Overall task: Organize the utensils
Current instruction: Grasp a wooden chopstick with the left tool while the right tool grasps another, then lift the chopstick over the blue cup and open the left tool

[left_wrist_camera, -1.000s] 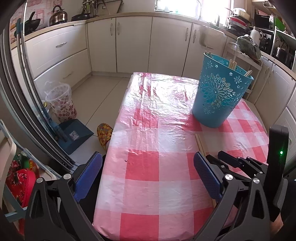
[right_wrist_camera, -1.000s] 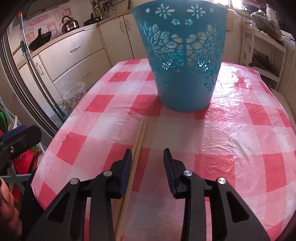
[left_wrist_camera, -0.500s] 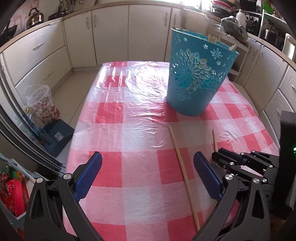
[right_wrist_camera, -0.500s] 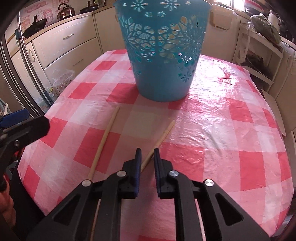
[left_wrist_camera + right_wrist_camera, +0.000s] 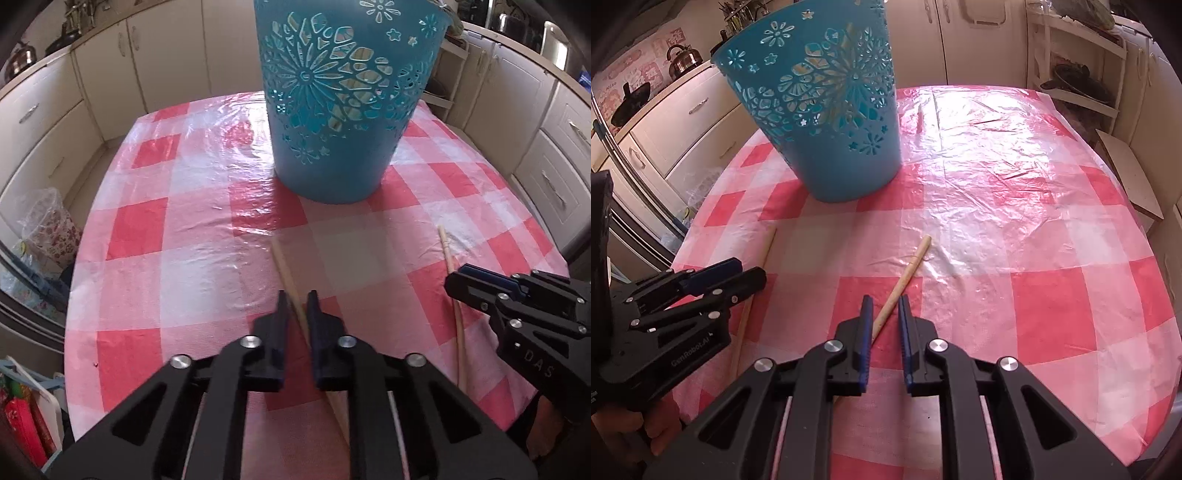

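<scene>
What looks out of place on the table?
Two wooden chopsticks lie loose and apart on the checked tablecloth, not in the blue basket. One sits between the left tool's fingers, the other between the right tool's. Nothing is spilled or broken.

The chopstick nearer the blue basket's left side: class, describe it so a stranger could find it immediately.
Start at the red-and-white checked table, then the tall blue cut-out basket. Before it lie two wooden chopsticks, apart. Yours is the left chopstick, running between the fingers of the left hand-held gripper; the other chopstick lies by the right hand-held gripper.
</scene>
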`<state>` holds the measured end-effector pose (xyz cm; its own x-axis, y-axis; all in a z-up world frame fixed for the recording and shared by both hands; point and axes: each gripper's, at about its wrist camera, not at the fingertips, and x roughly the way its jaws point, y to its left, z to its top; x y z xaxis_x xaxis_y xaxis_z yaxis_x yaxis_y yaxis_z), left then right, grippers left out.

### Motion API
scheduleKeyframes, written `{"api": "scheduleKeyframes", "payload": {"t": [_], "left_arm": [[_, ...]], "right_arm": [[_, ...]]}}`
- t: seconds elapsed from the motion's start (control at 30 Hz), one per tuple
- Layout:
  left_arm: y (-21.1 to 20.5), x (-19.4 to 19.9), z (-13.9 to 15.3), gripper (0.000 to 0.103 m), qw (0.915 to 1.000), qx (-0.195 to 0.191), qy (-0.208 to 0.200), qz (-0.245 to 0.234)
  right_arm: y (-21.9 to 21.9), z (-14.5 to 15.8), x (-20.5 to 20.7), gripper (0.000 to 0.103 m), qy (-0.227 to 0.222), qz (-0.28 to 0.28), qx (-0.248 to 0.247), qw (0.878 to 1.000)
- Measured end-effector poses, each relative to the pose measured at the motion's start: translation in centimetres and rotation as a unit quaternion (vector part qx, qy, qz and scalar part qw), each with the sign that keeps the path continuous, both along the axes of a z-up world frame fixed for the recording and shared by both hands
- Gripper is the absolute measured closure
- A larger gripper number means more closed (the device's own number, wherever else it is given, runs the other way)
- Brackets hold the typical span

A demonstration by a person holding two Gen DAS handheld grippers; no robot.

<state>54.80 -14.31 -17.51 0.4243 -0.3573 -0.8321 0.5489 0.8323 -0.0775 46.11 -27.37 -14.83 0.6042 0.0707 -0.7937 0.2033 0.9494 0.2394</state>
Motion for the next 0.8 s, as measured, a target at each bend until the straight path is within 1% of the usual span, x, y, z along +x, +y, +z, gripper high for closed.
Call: {"api": "scheduleKeyframes", "payload": {"t": [0.03, 0.07, 0.1, 0.17, 0.27, 0.3, 0.33, 0.37, 0.43, 0.47, 0.5, 0.53, 0.6, 0.67, 0.8], "left_arm": [[0.3, 0.1, 0.0, 0.098, 0.9999, -0.011, 0.004, -0.006], [0.6, 0.1, 0.0, 0.098, 0.9999, -0.010, 0.001, -0.006], [0.7, 0.2, -0.1, 0.098, 1.0000, -0.005, -0.003, -0.007], [1.0, 0.4, 0.0, 0.098, 0.9999, -0.006, 0.002, -0.009], [1.4, 0.8, 0.1, 0.098, 0.9999, 0.006, 0.006, 0.006], [1.3, 0.8, 0.0, 0.097, 0.9999, 0.012, 0.005, 0.007], [1.3, 0.9, 0.0, 0.094, 0.9997, 0.021, 0.001, 0.010], [1.2, 0.9, 0.0, 0.092, 0.9995, 0.029, -0.003, 0.012], [1.0, 1.0, 0.0, 0.091, 0.9992, 0.036, -0.009, 0.013], [1.0, 0.9, 0.0, 0.091, 0.9991, 0.038, -0.013, 0.012], [1.0, 0.9, 0.0, 0.094, 0.9991, 0.038, -0.016, 0.010], [1.1, 1.0, 0.0, 0.098, 0.9994, 0.030, -0.011, 0.008], [1.3, 1.2, 0.1, 0.098, 0.9996, 0.022, -0.008, 0.014], [1.6, 1.3, 0.0, 0.098, 0.9996, 0.022, -0.008, 0.017], [1.9, 1.7, -0.3, 0.097, 0.9993, 0.026, -0.008, 0.026]], "right_arm": [[0.2, 0.1, 0.2, 0.089, -0.001, 0.003, -0.007, 1.000], [0.3, 0.1, 0.3, 0.089, -0.001, 0.008, -0.013, 1.000], [0.6, 0.2, 0.5, 0.090, -0.002, 0.019, -0.020, 1.000], [1.2, 0.2, 0.6, 0.094, -0.003, 0.040, -0.017, 0.999], [1.6, 0.4, 0.7, 0.094, 0.000, 0.050, -0.021, 0.999], [1.4, 0.3, 0.7, 0.092, 0.003, 0.046, -0.016, 0.999], [1.2, 0.2, 0.7, 0.084, 0.000, 0.041, -0.011, 0.999], [1.0, 0.2, 0.8, 0.079, -0.002, 0.037, -0.008, 0.999], [1.1, 0.1, 0.8, 0.079, -0.004, 0.036, -0.011, 0.999], [1.2, 0.1, 0.9, 0.081, -0.005, 0.038, -0.014, 0.999], [1.2, 0.0, 0.9, 0.086, -0.003, 0.038, -0.020, 0.999], [1.2, 0.0, 0.9, 0.094, -0.002, 0.040, -0.020, 0.999], [1.3, 0.0, 0.8, 0.095, 0.000, 0.050, -0.015, 0.999], [1.6, 0.2, 0.7, 0.097, 0.000, 0.059, -0.020, 0.998], [2.0, 0.3, 1.1, 0.096, 0.012, 0.061, -0.037, 0.997]]}}
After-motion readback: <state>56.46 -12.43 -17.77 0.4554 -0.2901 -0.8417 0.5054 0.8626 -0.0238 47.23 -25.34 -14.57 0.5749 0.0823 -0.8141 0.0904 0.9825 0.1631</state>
